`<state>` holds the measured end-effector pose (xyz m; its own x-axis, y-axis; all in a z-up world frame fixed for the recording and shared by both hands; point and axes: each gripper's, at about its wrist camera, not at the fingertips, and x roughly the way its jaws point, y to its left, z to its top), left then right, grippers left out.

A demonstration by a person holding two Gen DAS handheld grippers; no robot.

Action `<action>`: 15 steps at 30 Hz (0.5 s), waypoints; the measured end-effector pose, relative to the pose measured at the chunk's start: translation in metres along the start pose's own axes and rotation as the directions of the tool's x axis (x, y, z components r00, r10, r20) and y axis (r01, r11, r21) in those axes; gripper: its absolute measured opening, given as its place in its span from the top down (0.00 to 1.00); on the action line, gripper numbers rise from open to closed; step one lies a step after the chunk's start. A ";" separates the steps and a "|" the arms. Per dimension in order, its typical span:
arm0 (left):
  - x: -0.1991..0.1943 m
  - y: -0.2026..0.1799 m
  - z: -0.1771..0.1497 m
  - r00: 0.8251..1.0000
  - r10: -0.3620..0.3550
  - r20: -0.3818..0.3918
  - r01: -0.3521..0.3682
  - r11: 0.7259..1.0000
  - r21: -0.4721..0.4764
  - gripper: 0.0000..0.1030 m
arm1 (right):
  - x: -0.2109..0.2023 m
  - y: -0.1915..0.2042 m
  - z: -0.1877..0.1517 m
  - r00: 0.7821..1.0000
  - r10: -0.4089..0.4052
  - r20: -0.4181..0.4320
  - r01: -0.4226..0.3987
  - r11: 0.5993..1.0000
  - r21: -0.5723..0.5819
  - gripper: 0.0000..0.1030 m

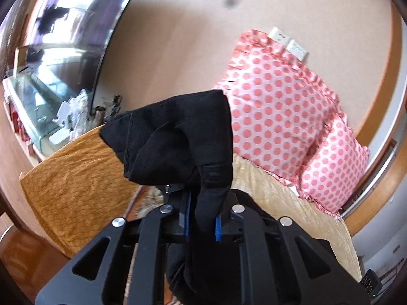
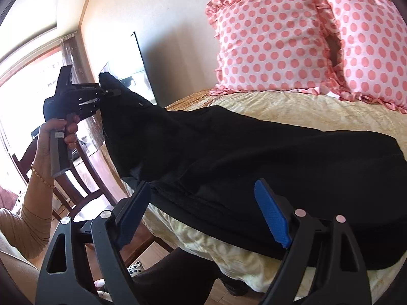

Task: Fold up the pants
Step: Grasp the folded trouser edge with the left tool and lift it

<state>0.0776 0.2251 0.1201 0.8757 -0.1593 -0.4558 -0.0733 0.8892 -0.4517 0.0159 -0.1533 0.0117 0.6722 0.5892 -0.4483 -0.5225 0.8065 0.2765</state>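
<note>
- The bed [image 2: 279, 106] wears a pale yellow cover with a faint pattern.
- Two pink spotted pillows [image 2: 274, 43] stand side by side at its head, leaning on the wall.
- Black pants [image 2: 254, 157] lie across the cover, one end raised off the bed.
- An orange textured blanket [image 1: 73, 178] covers the far side, seen from the left wrist.

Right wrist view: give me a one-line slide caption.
Open right gripper nears black pants on the bed; left gripper lifts one end.
</note>
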 end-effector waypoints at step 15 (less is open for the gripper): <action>0.085 -0.264 -0.086 0.819 -0.418 -0.394 0.521 0.829 0.204 0.88 | -0.094 -0.077 -0.036 0.968 -0.223 0.111 0.193 0.954 0.229 0.15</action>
<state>0.1300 -0.0601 0.1348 0.5596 -0.6708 -0.4867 0.4928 0.7415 -0.4553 -0.0256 -0.2729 0.0022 0.8259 0.3963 -0.4010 -0.2486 0.8944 0.3718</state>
